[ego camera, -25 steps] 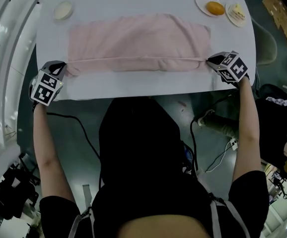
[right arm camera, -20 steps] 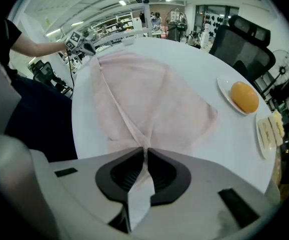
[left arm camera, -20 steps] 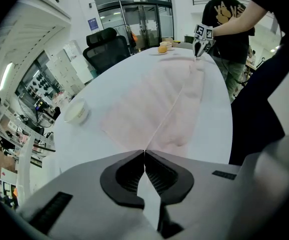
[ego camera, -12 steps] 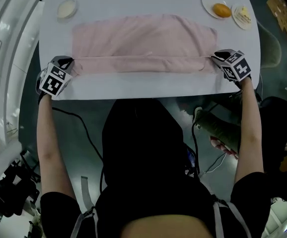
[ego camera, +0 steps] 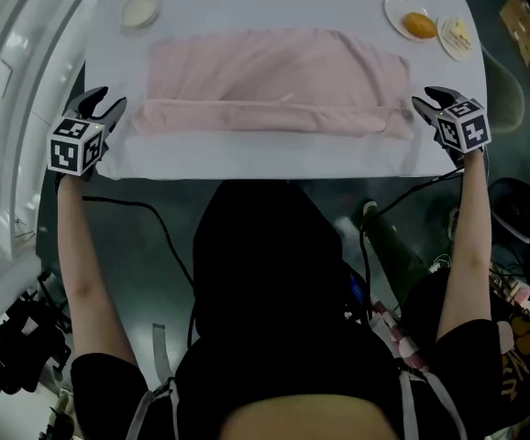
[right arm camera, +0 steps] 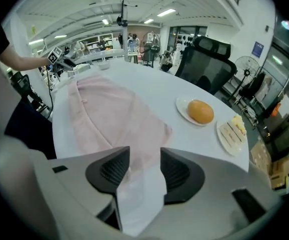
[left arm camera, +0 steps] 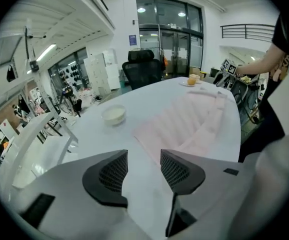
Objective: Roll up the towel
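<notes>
Both my grippers have just been opening. My left gripper and right gripper stand with jaws apart and clamp nothing, just off either end of the pink towel. It lies across the white table, near edge folded over.
</notes>
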Available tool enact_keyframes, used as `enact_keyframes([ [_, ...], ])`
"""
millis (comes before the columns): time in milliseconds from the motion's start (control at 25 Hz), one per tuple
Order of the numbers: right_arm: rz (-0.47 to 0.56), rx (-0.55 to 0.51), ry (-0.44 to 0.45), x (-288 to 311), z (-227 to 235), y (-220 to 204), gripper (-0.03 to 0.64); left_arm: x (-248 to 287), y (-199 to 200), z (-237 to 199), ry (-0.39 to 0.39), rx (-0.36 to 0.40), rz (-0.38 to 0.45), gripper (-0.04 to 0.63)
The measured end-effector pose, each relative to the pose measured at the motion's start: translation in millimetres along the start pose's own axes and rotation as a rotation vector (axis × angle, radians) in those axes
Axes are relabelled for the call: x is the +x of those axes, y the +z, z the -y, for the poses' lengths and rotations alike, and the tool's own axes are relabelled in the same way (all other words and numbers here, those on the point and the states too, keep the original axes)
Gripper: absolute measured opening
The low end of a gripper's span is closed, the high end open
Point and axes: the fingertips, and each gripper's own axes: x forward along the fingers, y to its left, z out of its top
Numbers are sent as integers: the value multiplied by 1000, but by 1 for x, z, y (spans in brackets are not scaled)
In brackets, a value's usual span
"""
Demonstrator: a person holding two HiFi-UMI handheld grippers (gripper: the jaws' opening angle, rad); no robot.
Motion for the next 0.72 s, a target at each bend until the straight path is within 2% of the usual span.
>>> enact_keyframes([
  [40,4,-6,4,-4,-3,1,206,-8,2,-2,4,-5,16,210],
  [240,30,-56,-24,-25,-18,4,206,-33,-2,18,-3,49,49,210],
  [360,52,-70,-38,-38,-32,4,206,-40,-10,35,-16,53,62,210],
  [600,35,-148,-53,-49,-69,-10,206,-43,-22,64,-37,102,53,210],
  [720,20,-191,-76,-49,-85,-21,206,-41,-26,80,-47,154,34,210],
])
